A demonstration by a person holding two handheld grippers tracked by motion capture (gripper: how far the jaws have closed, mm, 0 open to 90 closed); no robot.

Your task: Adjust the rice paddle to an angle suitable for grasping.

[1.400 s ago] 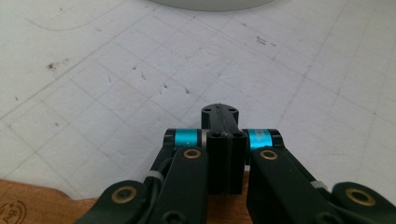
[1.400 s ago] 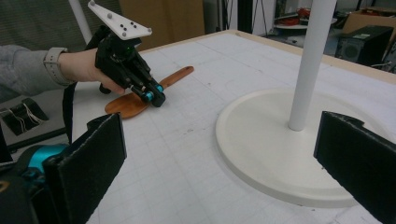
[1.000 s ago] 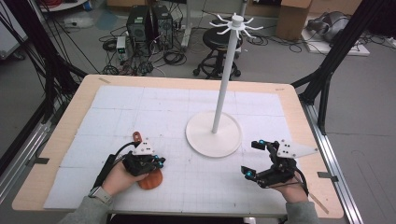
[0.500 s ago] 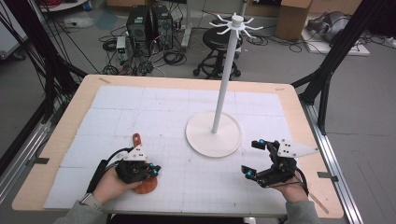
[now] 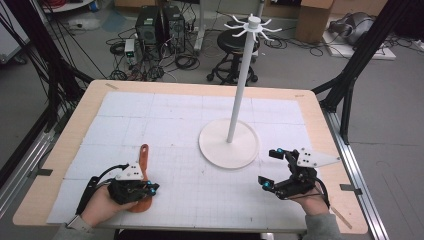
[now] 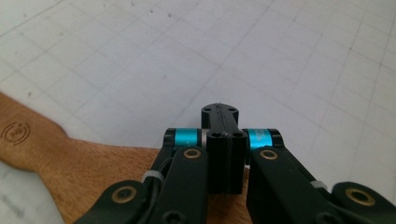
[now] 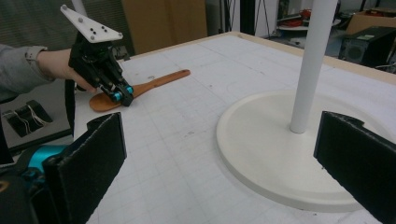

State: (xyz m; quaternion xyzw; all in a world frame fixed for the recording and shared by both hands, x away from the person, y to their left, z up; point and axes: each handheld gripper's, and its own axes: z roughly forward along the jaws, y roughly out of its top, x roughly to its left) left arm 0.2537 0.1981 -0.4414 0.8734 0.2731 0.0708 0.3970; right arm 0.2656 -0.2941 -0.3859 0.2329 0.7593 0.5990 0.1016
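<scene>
A wooden spoon (image 5: 144,159) lies flat on the white gridded mat (image 5: 175,120) near the front left, its handle pointing away from me. My left gripper (image 5: 150,189) rests low over the spoon's bowl end with its jaws pressed together. In the left gripper view the shut left gripper (image 6: 220,122) reaches past the spoon (image 6: 84,158) with nothing between the jaws. My right gripper (image 5: 268,168) stands open near the front right, empty. The right gripper view shows its wide jaws around the right gripper (image 7: 224,156), with the left gripper (image 7: 119,93) and spoon (image 7: 156,83) farther off.
A white hook stand has a round base (image 5: 229,147) at mid-table, a tall pole (image 5: 241,85) and hooks on top (image 5: 254,22). Its base (image 7: 261,140) lies just ahead of my right gripper. The wooden table rim (image 5: 82,117) borders the mat.
My left gripper has drawn back toward the near edge and a little left, over the spoon's bowl. The spoon's bowl end has shifted slightly left. The right gripper has stayed put.
</scene>
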